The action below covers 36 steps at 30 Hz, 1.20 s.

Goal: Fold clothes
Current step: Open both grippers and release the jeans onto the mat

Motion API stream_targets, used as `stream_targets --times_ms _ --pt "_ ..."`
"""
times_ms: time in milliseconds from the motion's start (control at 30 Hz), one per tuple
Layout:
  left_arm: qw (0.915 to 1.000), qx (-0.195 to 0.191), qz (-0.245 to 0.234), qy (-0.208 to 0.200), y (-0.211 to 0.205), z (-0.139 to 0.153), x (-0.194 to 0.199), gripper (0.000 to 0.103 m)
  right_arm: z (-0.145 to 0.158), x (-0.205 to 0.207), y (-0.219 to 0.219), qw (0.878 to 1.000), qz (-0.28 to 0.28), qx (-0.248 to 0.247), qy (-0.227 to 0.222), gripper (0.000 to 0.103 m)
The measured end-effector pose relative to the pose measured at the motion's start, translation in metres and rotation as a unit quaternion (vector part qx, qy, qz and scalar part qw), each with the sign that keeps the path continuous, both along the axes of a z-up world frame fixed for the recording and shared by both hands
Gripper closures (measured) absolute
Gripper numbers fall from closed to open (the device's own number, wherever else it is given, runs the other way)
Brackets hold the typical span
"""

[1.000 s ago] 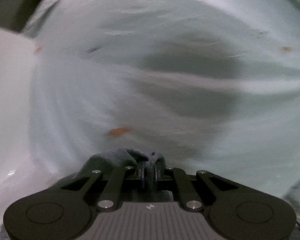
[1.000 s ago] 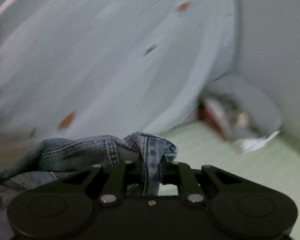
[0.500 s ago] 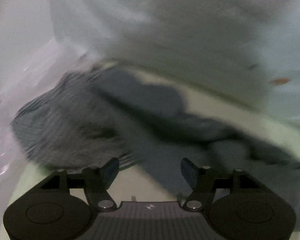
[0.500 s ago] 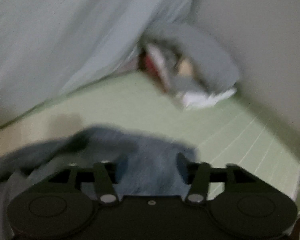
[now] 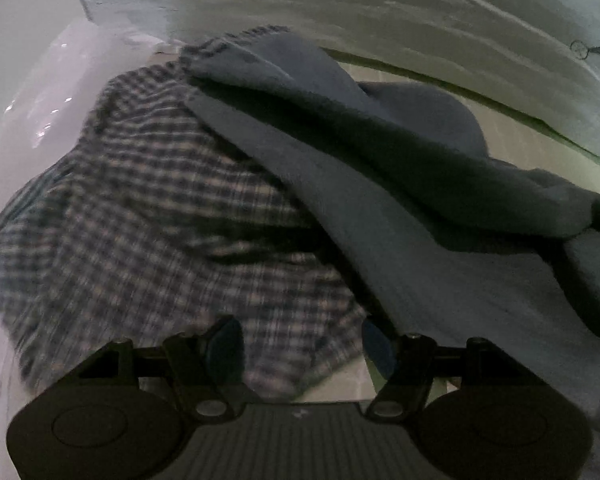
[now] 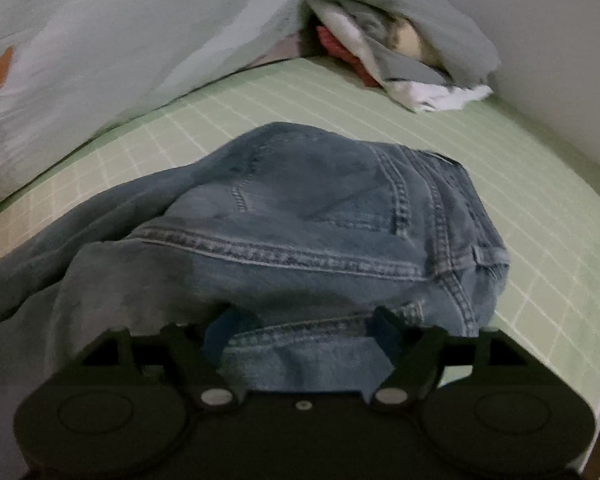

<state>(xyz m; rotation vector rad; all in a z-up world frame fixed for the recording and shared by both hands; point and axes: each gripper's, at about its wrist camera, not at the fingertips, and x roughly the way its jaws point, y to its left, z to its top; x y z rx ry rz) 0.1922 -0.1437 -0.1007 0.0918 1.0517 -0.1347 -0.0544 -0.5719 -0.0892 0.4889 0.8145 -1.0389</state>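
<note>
Green gridded sheet [image 6: 500, 184] | jeans [image 6: 320, 220] heaped (rumpled) | left hand-held gripper [image 5: 302, 346], right hand-held gripper [image 6: 304, 326]: wide, empty

Both wrist cams sit low behind their fingers, facing fwd, v. close — shared: jeans [image 5: 440, 208] [image 6: 320, 224].

Dim, flat indoor light, soft motion blur, fisheye bending and black vignette at corners, faint glare upper left.
</note>
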Motion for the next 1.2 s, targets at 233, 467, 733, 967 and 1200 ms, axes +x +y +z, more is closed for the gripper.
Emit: stream_targets --times_ms 233,467,733,967,1200 --pt "0.9995 -0.009 0.015 -0.026 0.031 -0.008 0.042 0.021 0.001 0.012 0.009 0.998 -0.049 -0.002 0.030 0.026" --pt "0.9956 0.011 0.070 -0.062 0.084 -0.011 0.077 0.015 0.004 0.023 0.013 0.996 -0.059 -0.005 0.066 0.026" --pt "0.9709 0.070 0.214 -0.082 0.182 -0.012 0.127 0.015 0.006 0.026 0.014 0.995 -0.058 -0.003 0.079 0.026" --pt "0.9763 0.027 0.200 -0.078 0.167 0.011 0.089 0.016 0.008 0.021 0.015 0.996 -0.060 0.005 0.065 0.026" --pt "0.9799 -0.109 0.162 -0.042 0.107 0.020 0.028 0.015 0.013 -0.009 0.018 0.998 -0.064 0.023 -0.001 0.021"
